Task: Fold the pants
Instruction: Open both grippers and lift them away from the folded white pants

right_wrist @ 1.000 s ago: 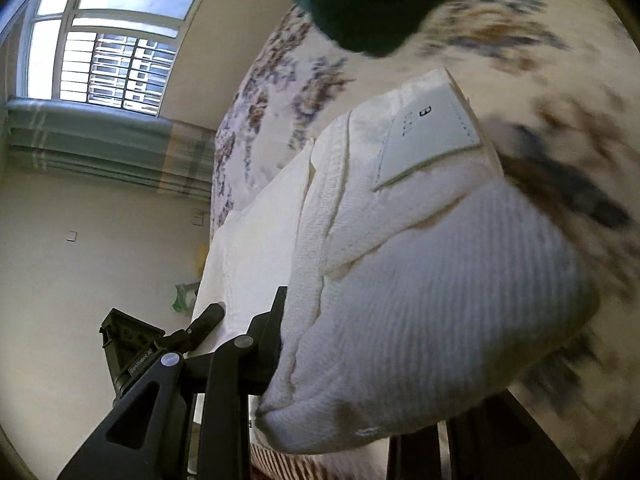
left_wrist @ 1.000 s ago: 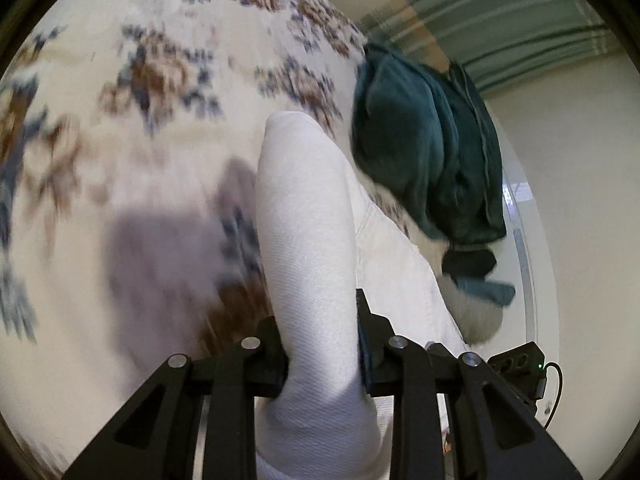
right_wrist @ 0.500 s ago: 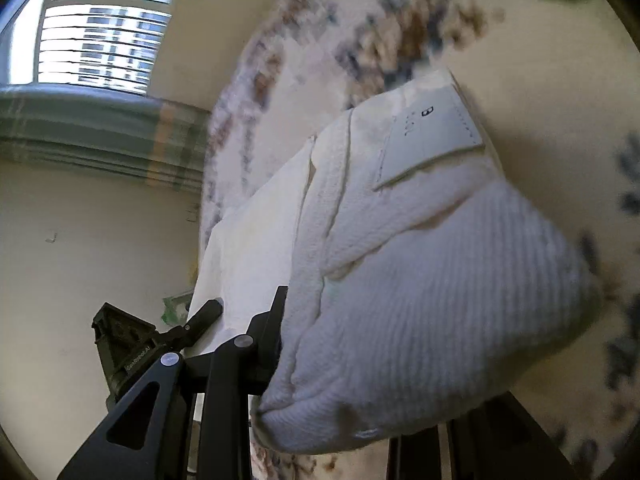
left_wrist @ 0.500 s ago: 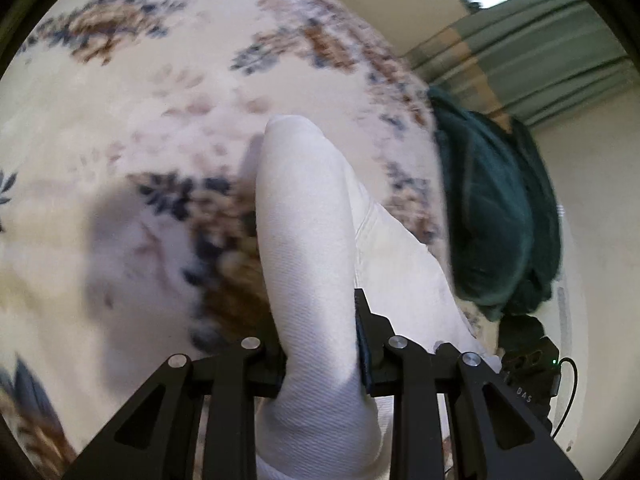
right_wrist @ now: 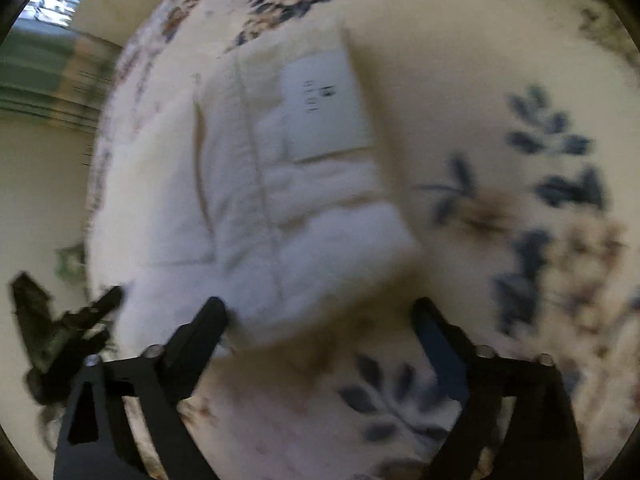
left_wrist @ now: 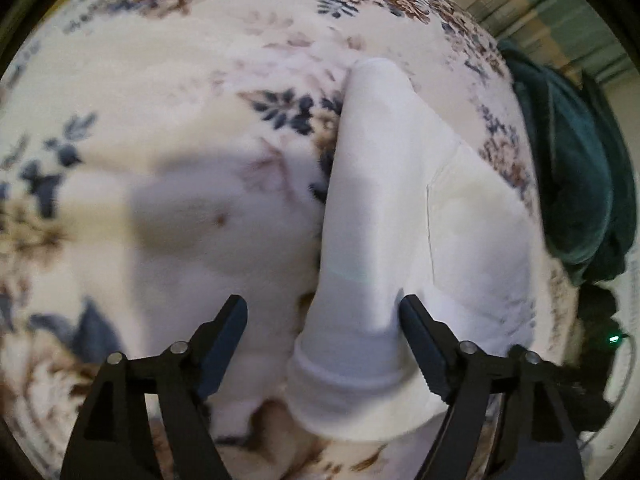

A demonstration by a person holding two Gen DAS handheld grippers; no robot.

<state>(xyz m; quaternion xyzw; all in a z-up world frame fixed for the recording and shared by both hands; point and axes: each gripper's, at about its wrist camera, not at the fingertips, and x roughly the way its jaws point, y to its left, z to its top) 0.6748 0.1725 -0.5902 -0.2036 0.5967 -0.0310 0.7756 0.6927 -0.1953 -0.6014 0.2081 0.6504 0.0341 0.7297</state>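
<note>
The white pants (left_wrist: 384, 216) lie folded on a floral bedspread (left_wrist: 168, 128). In the left wrist view a thick folded edge of them runs up between my open left gripper (left_wrist: 324, 316) fingers, close to the right finger (left_wrist: 420, 332). In the right wrist view the pants (right_wrist: 288, 208) lie as a folded bundle with a rectangular white label (right_wrist: 324, 104) on top. My right gripper (right_wrist: 320, 320) is open and empty just in front of the bundle. This view is blurred.
A dark green garment (left_wrist: 576, 184) lies on the bed at the right of the pants. The other gripper's black body (right_wrist: 52, 336) shows at the left. A window and striped curtain (right_wrist: 44, 64) are at the far left.
Both grippers have opened and let go of the pants. The pants have dropped onto the bedspread. Both cameras have swung over the bed and the right one has drawn back.
</note>
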